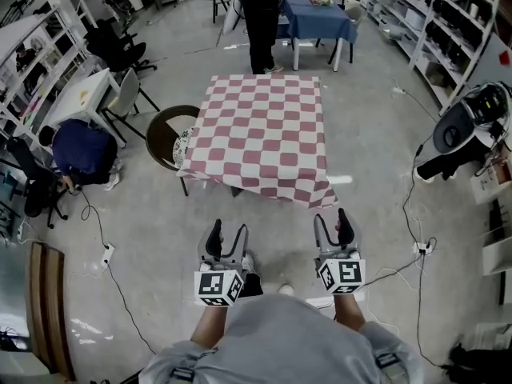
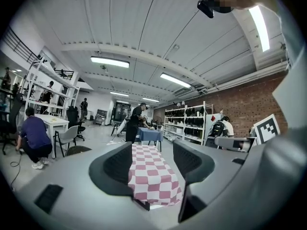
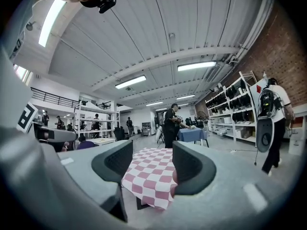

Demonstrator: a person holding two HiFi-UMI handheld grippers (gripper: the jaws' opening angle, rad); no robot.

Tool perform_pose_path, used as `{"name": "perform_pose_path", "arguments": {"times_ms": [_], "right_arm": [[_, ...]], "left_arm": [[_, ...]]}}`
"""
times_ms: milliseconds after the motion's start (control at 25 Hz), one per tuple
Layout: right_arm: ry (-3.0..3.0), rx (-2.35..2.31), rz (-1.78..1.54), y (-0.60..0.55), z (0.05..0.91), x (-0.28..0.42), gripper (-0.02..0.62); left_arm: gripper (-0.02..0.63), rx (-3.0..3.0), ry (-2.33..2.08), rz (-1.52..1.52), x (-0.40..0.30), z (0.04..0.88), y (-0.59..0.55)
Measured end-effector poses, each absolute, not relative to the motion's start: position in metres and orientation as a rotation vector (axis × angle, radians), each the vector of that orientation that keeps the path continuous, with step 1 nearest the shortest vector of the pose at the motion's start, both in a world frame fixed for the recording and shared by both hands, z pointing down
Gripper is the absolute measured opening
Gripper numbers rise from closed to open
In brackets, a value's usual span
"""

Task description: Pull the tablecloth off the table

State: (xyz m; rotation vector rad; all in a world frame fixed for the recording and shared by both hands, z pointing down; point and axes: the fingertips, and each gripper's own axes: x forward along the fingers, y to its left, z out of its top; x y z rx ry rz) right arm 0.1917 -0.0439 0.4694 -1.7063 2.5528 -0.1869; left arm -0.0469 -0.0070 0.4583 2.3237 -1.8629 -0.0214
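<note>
Left tool, right tool released, empty; floor separates them from tablecloth near edge.

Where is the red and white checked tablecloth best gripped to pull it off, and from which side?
Probably best: grip the red and white checked tablecloth by its near hem, which hangs free, with the open left gripper at the left corner and the open right gripper at the drooping right corner. Come from the near side.

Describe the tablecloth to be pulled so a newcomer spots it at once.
On the open floor between the shelving rows stands the table nearest the camera. Its tablecloth is red-and-white checked, unlike the plain blue cloth farther back.
</note>
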Motion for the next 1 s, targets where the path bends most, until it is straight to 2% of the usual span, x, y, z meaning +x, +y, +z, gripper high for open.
{"name": "perform_pose_path", "arguments": {"times_ms": [360,800,1000], "right_arm": [[2.612,-1.743,-0.133,-0.094,0.483,0.173,0.242],[2.686,-1.854,-0.031,-0.199,0.498,0.146,0.242],[2.732,-1.85,-0.122,-0.241,0.516,0.122,0.242]], "left_arm": [[0.252,2.32,-1.852,-0.033,-0.063,0.471,-0.065],[0.252,2.358,-1.816,0.009,-0.095,0.481,-0.187],[0.252,2.305,-1.785,0.039,-0.123,0.494,-0.23]]}}
